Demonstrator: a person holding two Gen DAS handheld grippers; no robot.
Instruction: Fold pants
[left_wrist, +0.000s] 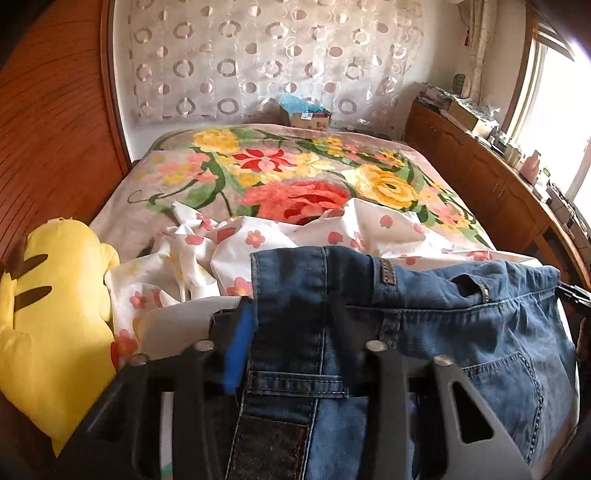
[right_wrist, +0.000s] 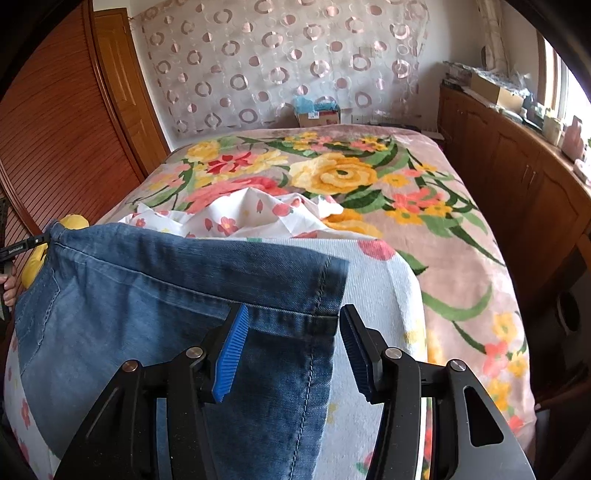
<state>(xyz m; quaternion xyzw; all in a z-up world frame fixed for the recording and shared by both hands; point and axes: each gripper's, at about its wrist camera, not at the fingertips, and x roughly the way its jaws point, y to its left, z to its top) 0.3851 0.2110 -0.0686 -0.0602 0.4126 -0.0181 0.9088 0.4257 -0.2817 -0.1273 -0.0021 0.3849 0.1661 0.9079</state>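
The right gripper (right_wrist: 290, 350) stands half open around the hem of the jeans (right_wrist: 147, 295), its pads not pressing, so that corner could slump and skew the fold. The left gripper (left_wrist: 295, 332), angled down, appears clamped on the waistband. The jeans hang over the flowered bed (right_wrist: 461, 258), 1 yellow plush (left_wrist: 55, 295) just beside.

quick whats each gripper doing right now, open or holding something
left gripper: denim of the jeans lies between its fingers, but a firm grip cannot be told.
right gripper: open, jaws apart around the jeans' hem, pads not pressing.
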